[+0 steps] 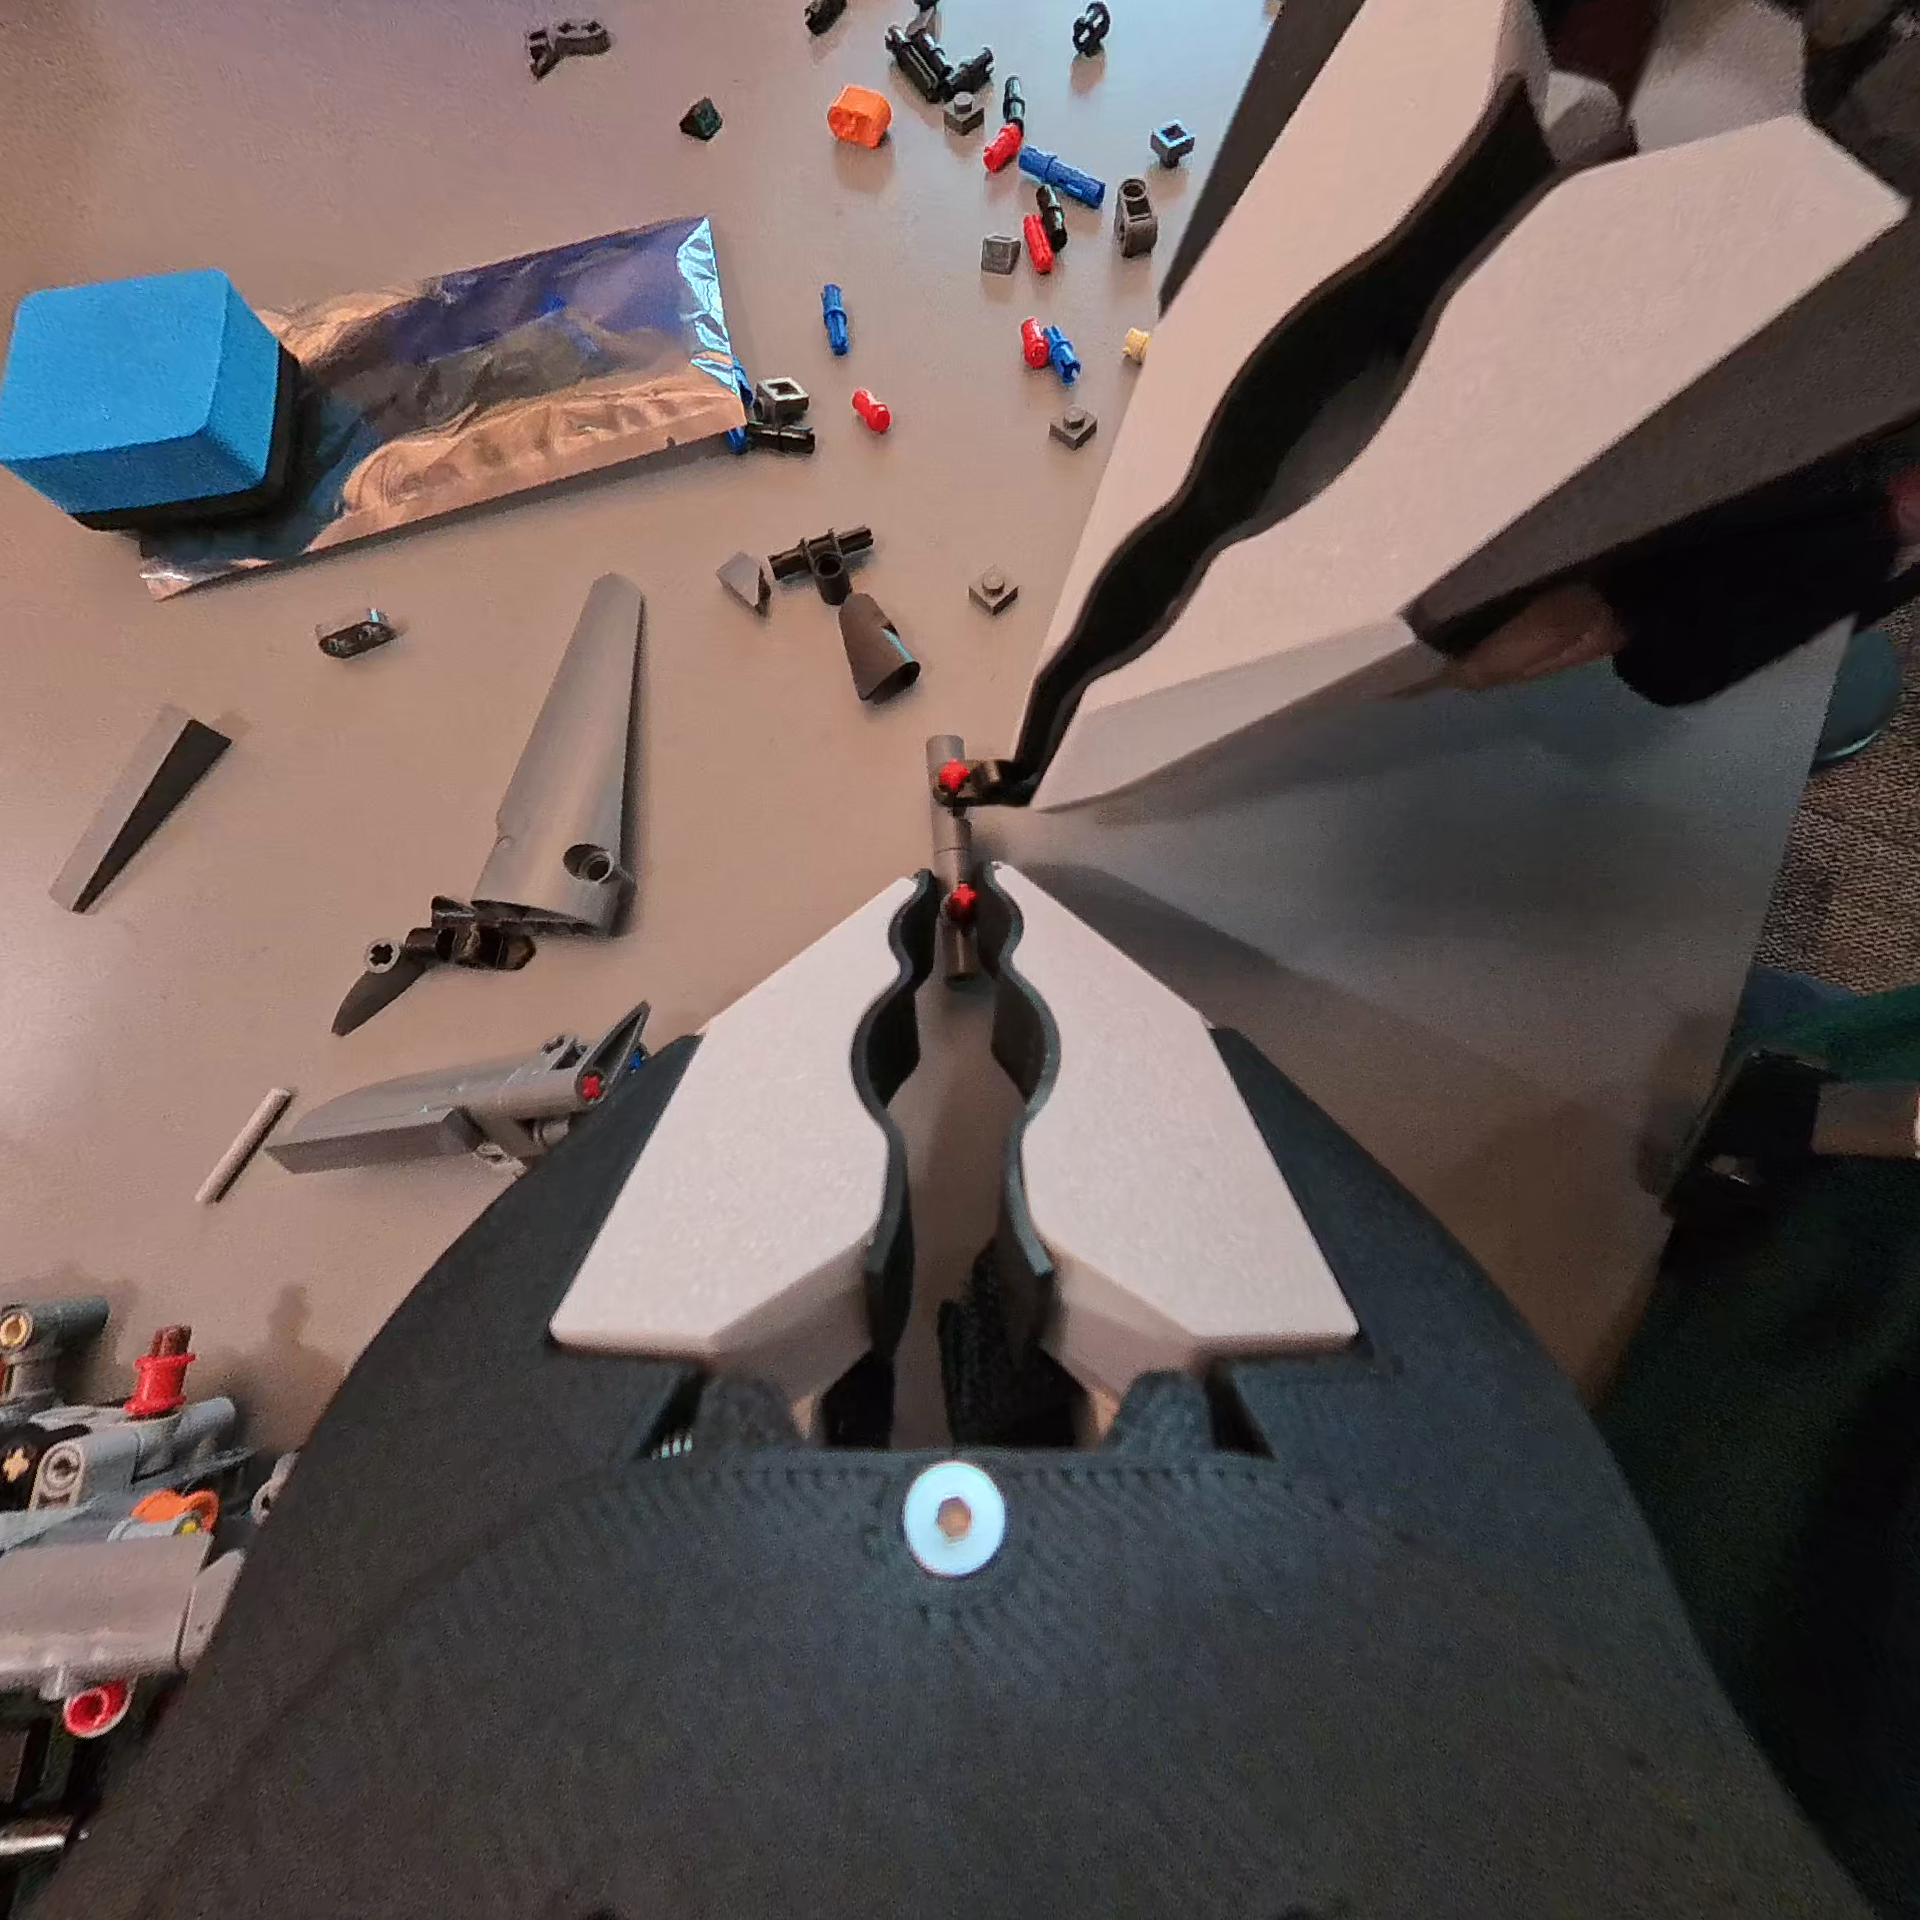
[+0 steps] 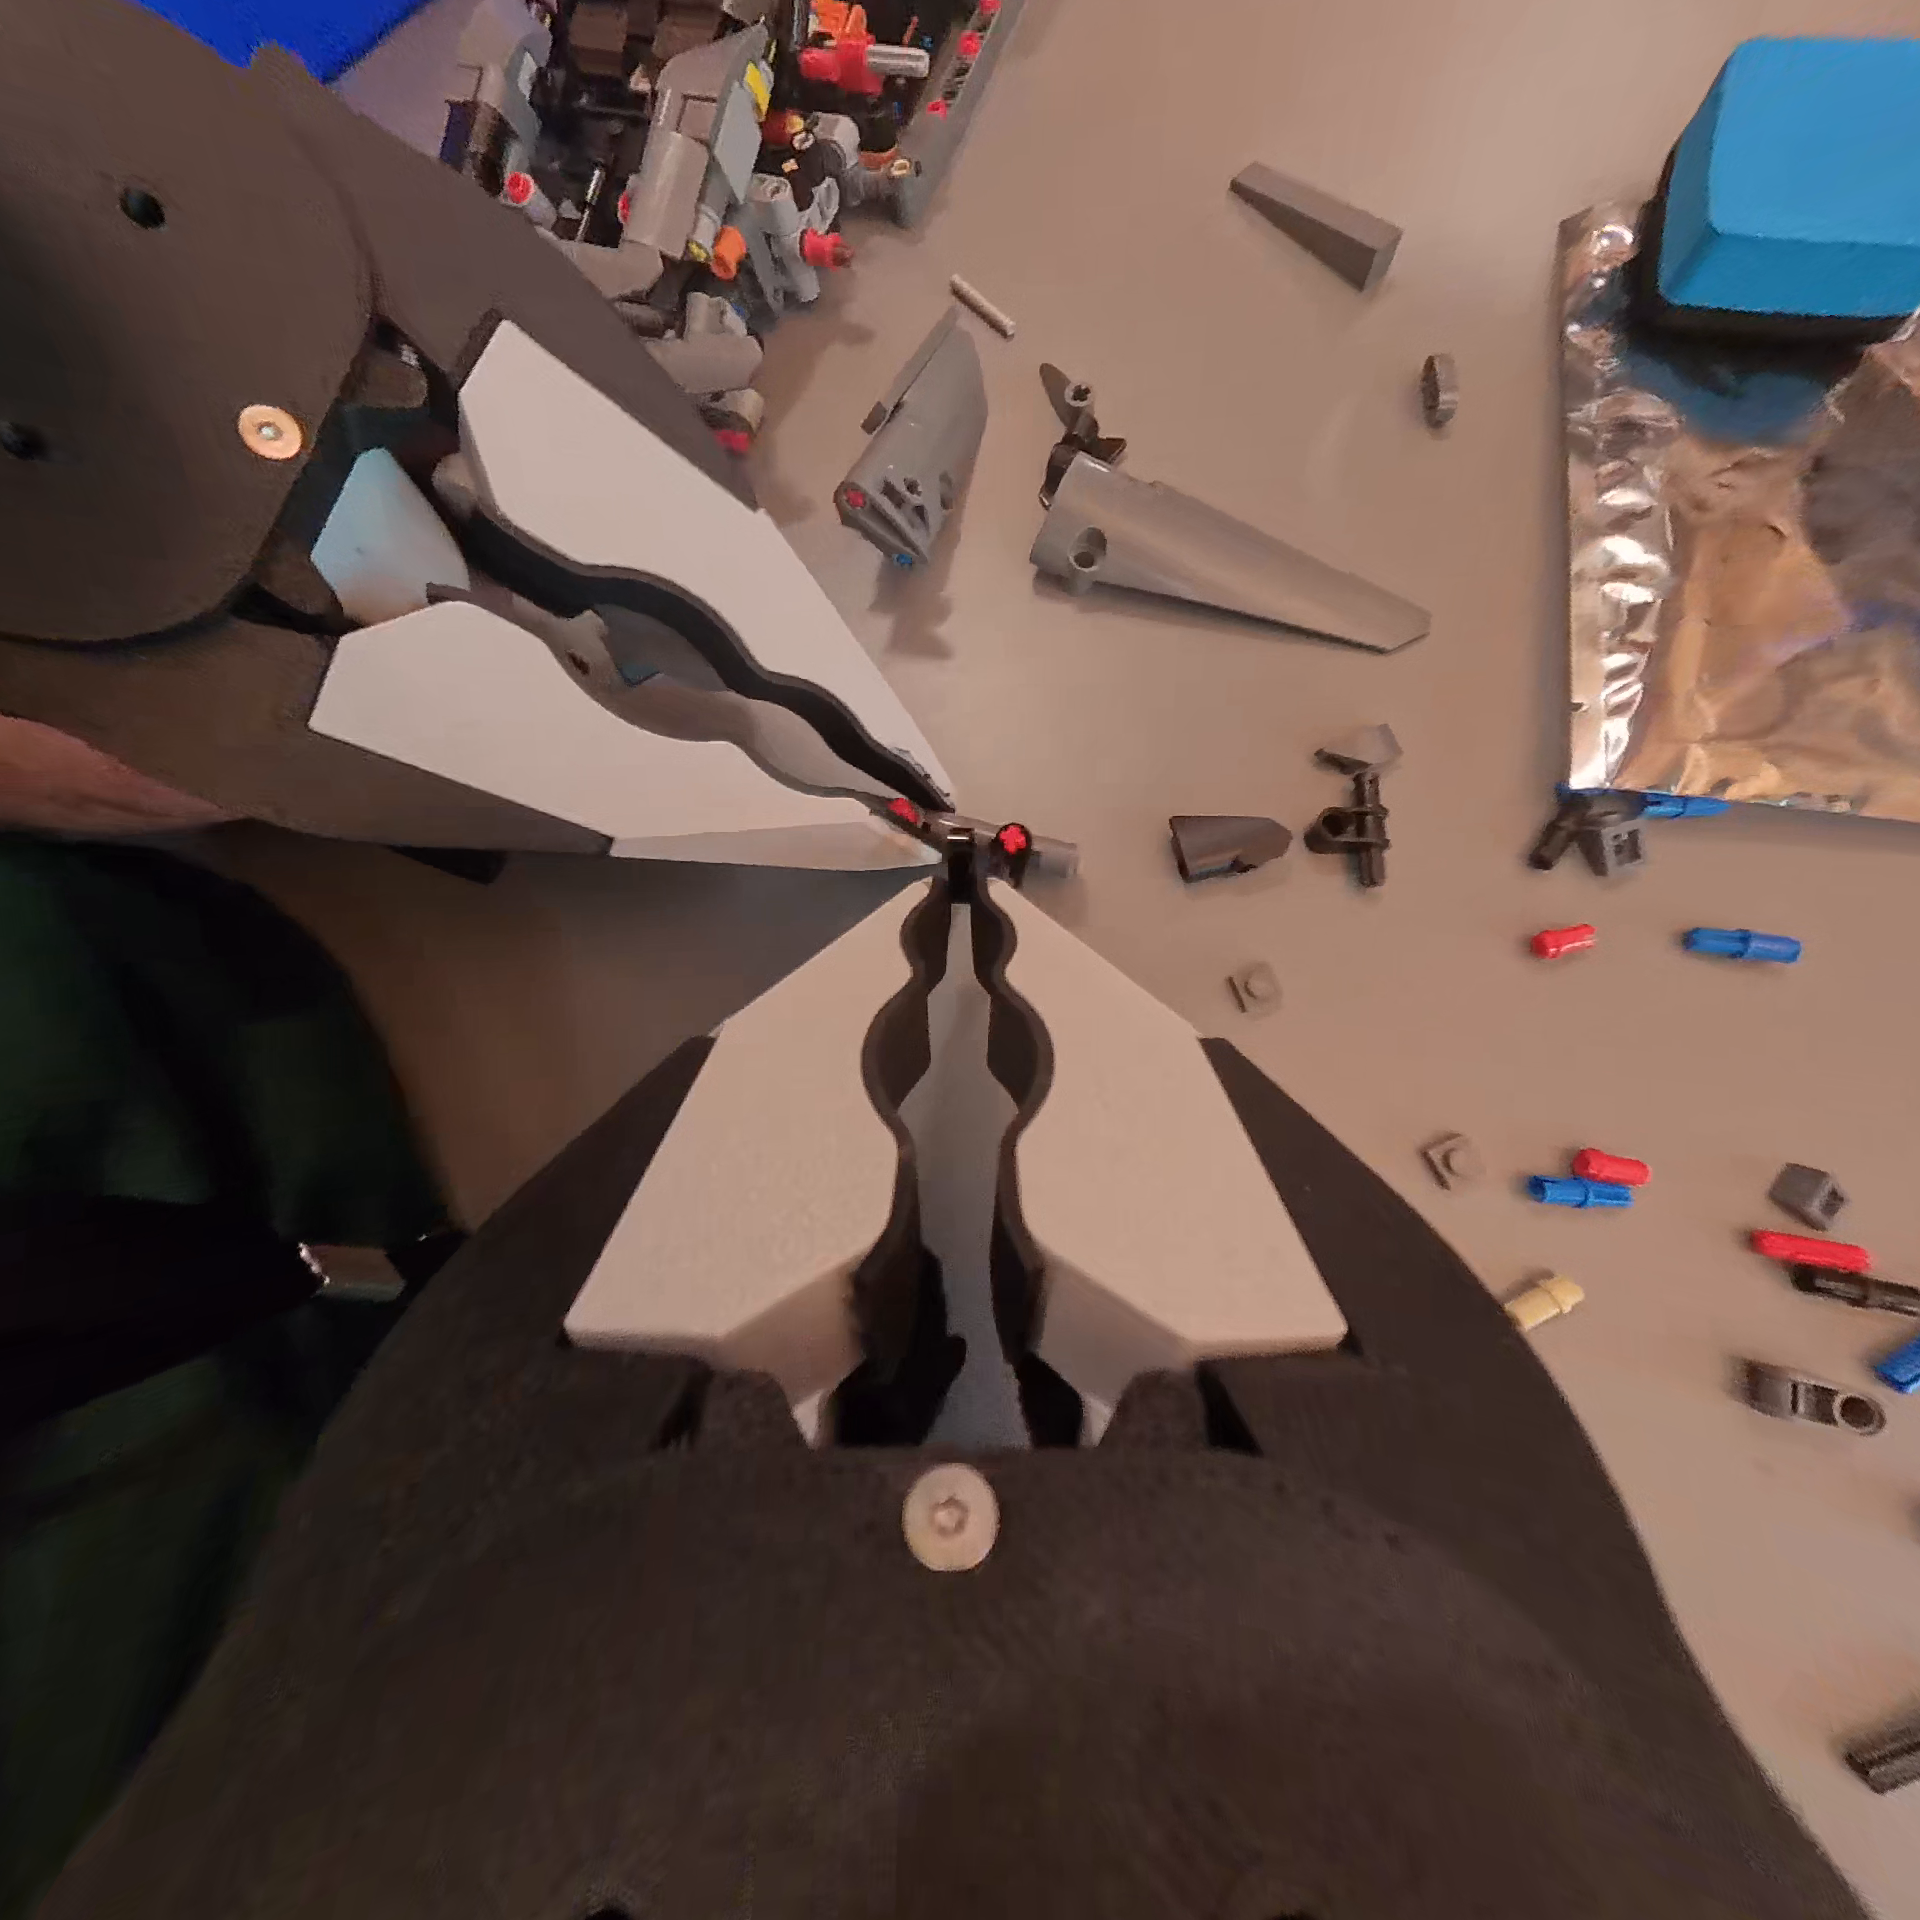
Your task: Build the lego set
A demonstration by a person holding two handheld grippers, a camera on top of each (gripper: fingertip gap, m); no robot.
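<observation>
My left gripper [image 1: 958,885] is shut on a small grey connector [image 1: 952,831] that carries red pins, and holds it above the table. My right gripper [image 1: 1023,787] comes in from the upper right, shut on a small black piece [image 1: 983,776] that touches the connector's far end. In the right wrist view, my right gripper [image 2: 961,896] pinches the black piece [image 2: 961,844]. The left gripper [image 2: 928,824] enters from the left, and the grey connector [image 2: 1051,855] sticks out to the right. The two sets of tips almost touch.
A partly built grey model [image 1: 99,1527] [image 2: 707,156] stands beside the left gripper. A grey wing panel [image 1: 571,769], a second panel [image 1: 436,1117], a blue block [image 1: 135,384] on a foil bag [image 1: 520,364] and several loose red and blue pins [image 1: 1039,187] lie on the table [image 1: 312,156]. Only a small space, under 4 cm, lies between the two pairs of fingers. Left tips and right tips are each some 15 cm from the partly built grey model [image 2: 707,156].
</observation>
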